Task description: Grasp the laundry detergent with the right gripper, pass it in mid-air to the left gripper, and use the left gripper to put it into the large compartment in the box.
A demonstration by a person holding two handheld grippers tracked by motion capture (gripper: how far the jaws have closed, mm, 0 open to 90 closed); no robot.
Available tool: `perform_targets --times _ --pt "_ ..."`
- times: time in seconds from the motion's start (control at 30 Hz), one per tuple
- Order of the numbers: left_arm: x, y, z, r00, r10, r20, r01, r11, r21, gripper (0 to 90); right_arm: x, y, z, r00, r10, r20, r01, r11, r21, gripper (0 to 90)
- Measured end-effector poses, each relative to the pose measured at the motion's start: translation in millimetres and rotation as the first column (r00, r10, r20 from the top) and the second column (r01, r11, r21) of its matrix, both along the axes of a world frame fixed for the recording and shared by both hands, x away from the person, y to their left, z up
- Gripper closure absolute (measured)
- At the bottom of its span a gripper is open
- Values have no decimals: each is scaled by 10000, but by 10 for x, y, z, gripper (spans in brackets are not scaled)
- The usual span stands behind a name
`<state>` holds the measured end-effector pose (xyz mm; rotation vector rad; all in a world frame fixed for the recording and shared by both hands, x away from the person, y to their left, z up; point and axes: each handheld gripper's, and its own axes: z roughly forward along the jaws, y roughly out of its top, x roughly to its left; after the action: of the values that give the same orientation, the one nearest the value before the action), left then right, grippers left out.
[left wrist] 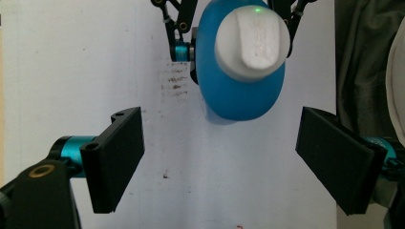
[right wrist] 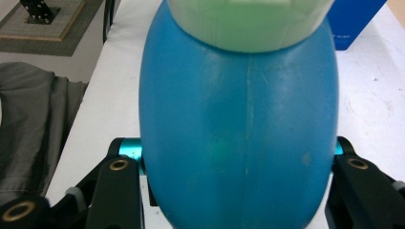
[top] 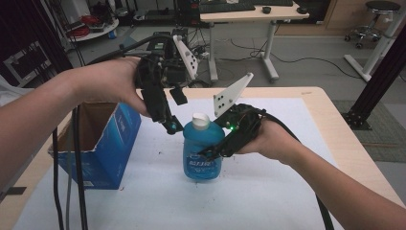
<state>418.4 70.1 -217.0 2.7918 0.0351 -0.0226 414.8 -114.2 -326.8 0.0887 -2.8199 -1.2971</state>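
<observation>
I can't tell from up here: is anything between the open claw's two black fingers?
No. In the left gripper view, the left gripper has just bare white table between its jaws; the blue bottle sits beyond.

The blue bottle (top: 202,152) is standing mid-bench, blocked on its right by the right gripper (top: 214,152) clamping it and overhung by the left gripper (top: 171,125), while the open blue box (top: 106,142) is crowding the left side.
</observation>
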Motion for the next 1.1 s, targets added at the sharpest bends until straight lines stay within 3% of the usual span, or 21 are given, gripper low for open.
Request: perform_targets --times 0.2,0.43,0.73,1.1 --pt "-50 -82 -37 9995 -314 15 313 9992 263 169 3 26 19 10000 25 -27 -25 10000 -66 452" --pt "-76 -156 -54 9988 -495 51 493 9984 267 169 -3 71 65 9999 102 -22 -102 9999 -139 452" --pt "-89 -196 -81 9991 -408 -69 408 9992 43 169 -13 116 149 9998 187 -3 -187 9997 -128 452" --pt "-102 -230 -127 9995 -296 -132 298 9994 160 173 -25 126 182 9998 173 -86 -175 9996 -228 452"
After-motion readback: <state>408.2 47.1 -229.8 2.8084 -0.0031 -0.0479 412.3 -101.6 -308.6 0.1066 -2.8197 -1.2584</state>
